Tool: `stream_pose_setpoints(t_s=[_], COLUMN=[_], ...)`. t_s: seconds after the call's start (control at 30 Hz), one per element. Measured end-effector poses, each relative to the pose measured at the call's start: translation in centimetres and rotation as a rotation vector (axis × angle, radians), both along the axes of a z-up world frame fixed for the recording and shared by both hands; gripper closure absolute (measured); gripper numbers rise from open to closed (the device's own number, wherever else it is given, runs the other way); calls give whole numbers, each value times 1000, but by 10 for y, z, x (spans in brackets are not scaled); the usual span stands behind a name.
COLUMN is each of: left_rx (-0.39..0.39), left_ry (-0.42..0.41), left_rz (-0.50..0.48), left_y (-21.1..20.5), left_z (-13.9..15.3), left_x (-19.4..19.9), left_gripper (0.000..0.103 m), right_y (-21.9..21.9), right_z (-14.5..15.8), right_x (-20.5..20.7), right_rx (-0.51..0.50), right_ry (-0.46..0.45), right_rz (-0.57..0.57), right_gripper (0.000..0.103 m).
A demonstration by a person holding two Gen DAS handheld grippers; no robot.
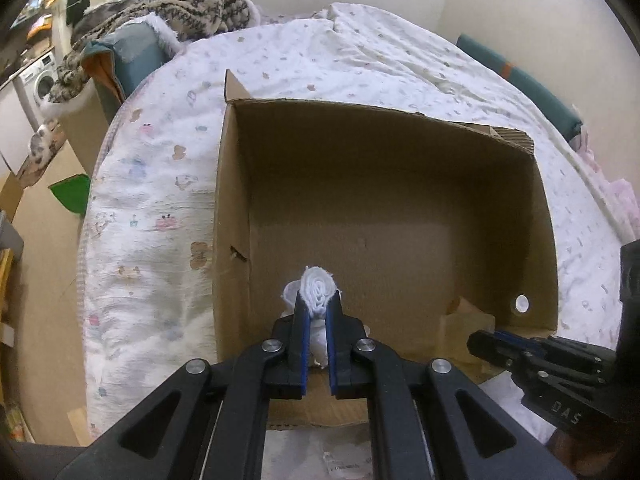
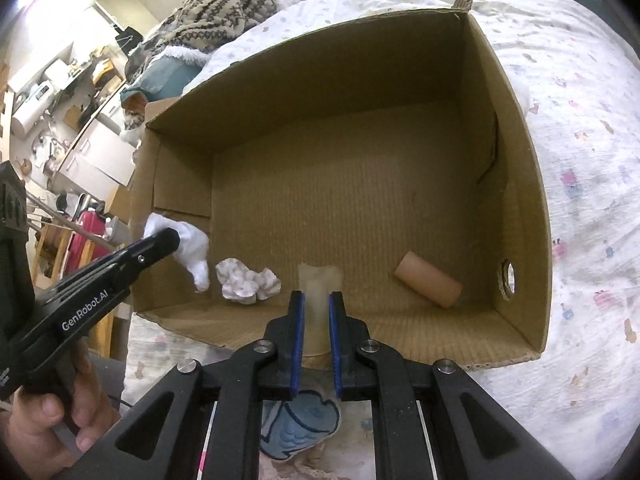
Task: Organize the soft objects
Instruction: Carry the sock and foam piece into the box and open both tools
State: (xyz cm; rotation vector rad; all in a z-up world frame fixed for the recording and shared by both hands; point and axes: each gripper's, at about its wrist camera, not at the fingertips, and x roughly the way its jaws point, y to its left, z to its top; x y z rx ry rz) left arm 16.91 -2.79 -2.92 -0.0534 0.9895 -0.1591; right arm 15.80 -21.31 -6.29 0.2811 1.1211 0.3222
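Note:
An open cardboard box (image 1: 536, 200) (image 2: 520, 184) lies on a bed. My left gripper (image 1: 318, 308) is shut on a rolled white cloth (image 1: 318, 288) and holds it over the box's near left corner; the right wrist view shows this cloth (image 2: 192, 248) hanging from the left gripper (image 2: 160, 240). My right gripper (image 2: 317, 300) is shut on a pale beige soft piece (image 2: 318, 280) at the box's near edge; it shows in the left wrist view (image 1: 480, 344). A crumpled white cloth (image 2: 248, 284) and a tan roll (image 2: 428, 284) lie on the box floor.
The bed has a white printed quilt (image 1: 160, 208) (image 2: 580, 160). A patterned knit blanket (image 1: 188, 4) and a teal pillow (image 1: 132, 56) lie at the far end. A blue embroidered patch (image 2: 304, 428) lies under my right gripper. Floor and furniture are to the left.

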Motion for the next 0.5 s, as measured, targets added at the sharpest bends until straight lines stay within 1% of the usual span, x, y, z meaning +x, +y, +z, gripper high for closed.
stream_pose_setpoints(t_s=[0.1, 0.2, 0.27, 0.3, 0.37, 0.4, 0.43, 0.47, 0.5], left_rx=[10, 2, 16, 27, 65, 61, 45, 27, 21], left_ry=[-1, 6, -5, -11, -18, -17, -14, -10, -10], left_rz=[-14, -24, -28, -28, -18, -14, -13, -11, -6], left_y=[-2, -5, -8, -9, -11, -10, -9, -7, -6], left_z=[0, -1, 0, 0, 0, 0, 1, 1, 2], left_x=[-1, -2, -4, -5, -5, -5, -5, -4, -4], left_gripper=[95, 87, 78, 75, 61, 58, 52, 46, 44], right_y=[0, 0, 0, 0, -1, -1, -2, -3, -5], right_z=[-2, 0, 1, 1, 1, 1, 1, 1, 2], right_x=[1, 1, 0, 0, 0, 0, 0, 1, 0], right_rx=[7, 4, -8, -13, -14, -12, -9, -7, -10], right_ry=[5, -3, -11, -16, -16, -15, -12, -12, -15], right_rz=[-9, -11, -14, -16, -16, -19, -23, -27, -37], right_gripper=[91, 90, 89, 89, 88, 88, 87, 83, 76])
